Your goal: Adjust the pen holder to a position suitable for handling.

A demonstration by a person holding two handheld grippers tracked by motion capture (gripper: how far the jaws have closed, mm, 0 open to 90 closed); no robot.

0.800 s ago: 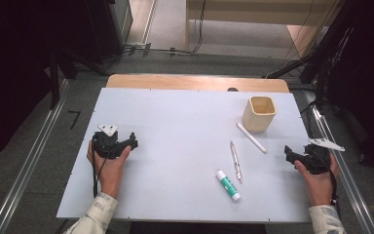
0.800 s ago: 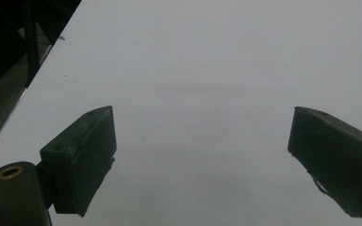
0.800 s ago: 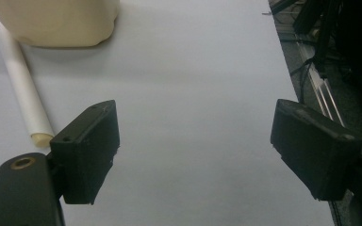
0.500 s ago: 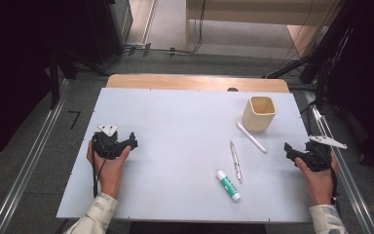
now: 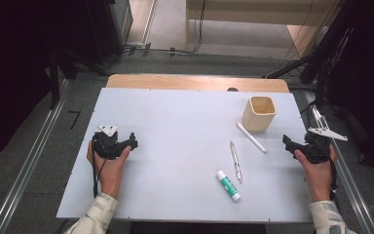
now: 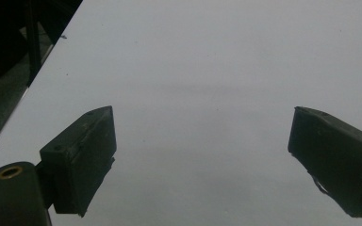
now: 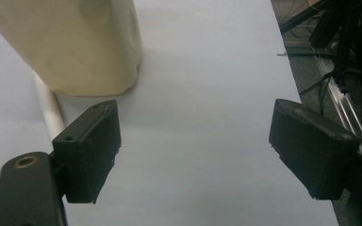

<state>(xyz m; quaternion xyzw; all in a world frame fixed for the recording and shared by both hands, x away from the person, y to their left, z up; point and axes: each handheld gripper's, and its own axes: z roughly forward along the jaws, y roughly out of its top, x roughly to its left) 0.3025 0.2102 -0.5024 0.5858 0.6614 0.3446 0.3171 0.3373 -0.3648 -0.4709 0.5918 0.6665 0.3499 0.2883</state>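
My left gripper (image 5: 132, 143) rests on the left part of the white table (image 5: 185, 117), held in a hand. Its jaws are open with only bare table between them (image 6: 202, 160). My right gripper (image 5: 287, 142) is near the table's right edge, open and holding nothing (image 7: 195, 150). It points toward a cream cup (image 5: 259, 113), which stands upright just beyond its left jaw (image 7: 75, 42). A white pen (image 5: 251, 137) lies slanted in front of the cup and runs under its edge (image 7: 49, 110). A silver pen (image 5: 235, 161) and a glue stick (image 5: 228, 185) lie nearer the front.
The table's right edge drops to a metal rail and cables (image 7: 344, 94). A wooden board (image 5: 195, 82) borders the far edge. Dark equipment stands around the table.
My right gripper has moved slightly away from the front edge, toward the cup. The left gripper and the objects on the table have stayed where they were.
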